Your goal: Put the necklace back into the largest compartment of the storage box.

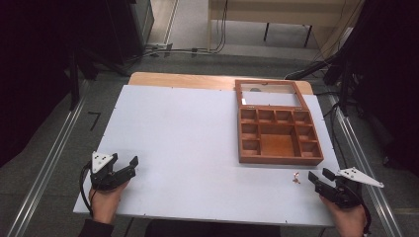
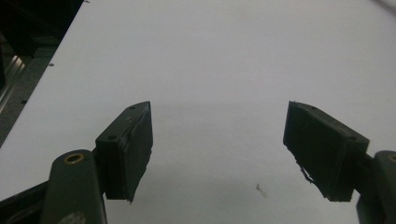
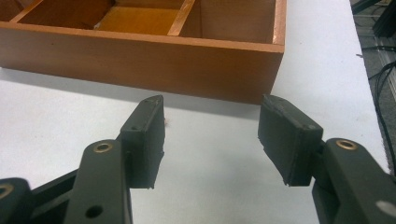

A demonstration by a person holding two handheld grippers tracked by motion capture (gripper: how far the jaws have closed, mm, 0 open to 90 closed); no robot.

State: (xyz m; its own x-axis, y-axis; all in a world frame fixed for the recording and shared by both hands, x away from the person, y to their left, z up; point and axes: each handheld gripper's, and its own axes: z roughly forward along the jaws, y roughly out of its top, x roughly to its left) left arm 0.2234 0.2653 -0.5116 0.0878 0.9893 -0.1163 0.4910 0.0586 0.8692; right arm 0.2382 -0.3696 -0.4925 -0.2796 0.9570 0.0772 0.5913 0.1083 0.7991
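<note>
A wooden box [image 1: 279,136] with several compartments sits on the right half of the white table [image 1: 188,138], its glass lid [image 1: 269,94] tilted open at the back. In the right gripper view the box's near wall [image 3: 140,60] stands just beyond the jaws. A tiny copper-coloured piece [image 1: 296,177] lies on the table in front of the box. My right gripper [image 1: 320,174] [image 3: 212,135] rests open just right of that piece, with nothing between its jaws. My left gripper [image 1: 124,159] [image 2: 219,140] is open and empty near the table's front left corner.
The table's front edge [image 1: 197,217] runs just under both hands. A small dark speck [image 2: 259,188] lies on the white surface near the left gripper. Beyond the table are a wooden strip [image 1: 178,79], floor cables and dark stands.
</note>
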